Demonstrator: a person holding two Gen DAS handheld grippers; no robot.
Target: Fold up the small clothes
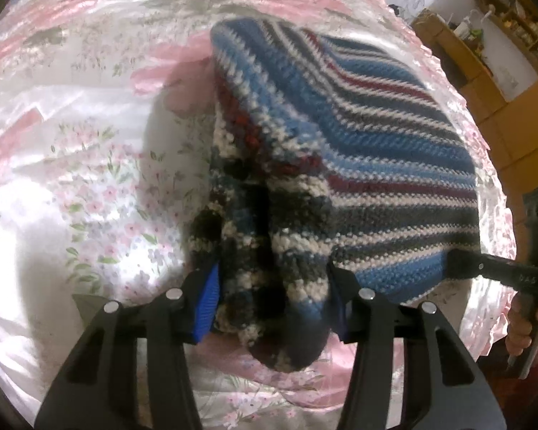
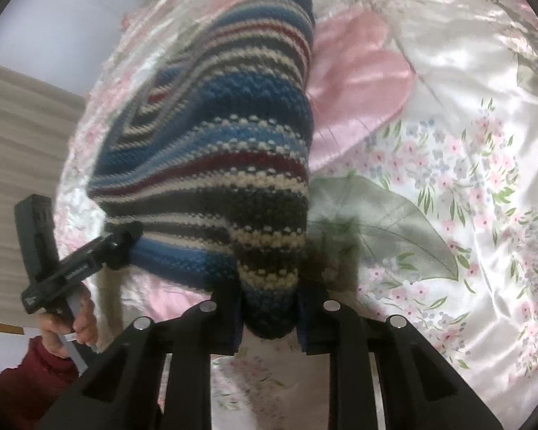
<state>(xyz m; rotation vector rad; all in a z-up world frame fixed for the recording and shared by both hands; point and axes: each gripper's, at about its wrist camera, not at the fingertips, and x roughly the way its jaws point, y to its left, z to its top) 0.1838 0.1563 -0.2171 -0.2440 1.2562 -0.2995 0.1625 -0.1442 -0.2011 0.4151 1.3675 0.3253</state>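
One striped knit garment (image 1: pixel 358 150), mid-frame in both views. Two claws: the left claw (image 1: pixel 272 308) at lower centre of its view, the right claw (image 2: pixel 269 317) likewise. One flowered satin bedspread (image 2: pixel 448 179). One wooden shelf unit (image 1: pixel 502 36), upper right.

Knitted garment (image 1: pixel 358 150) lifted above the bedspread (image 1: pixel 89 179), one corner pinched in the left gripper (image 1: pixel 272 301), another in the right gripper (image 2: pixel 269 308) — stretched between the two, cloth sagging toward the bed, shelves (image 1: pixel 513 36) far behind at right.
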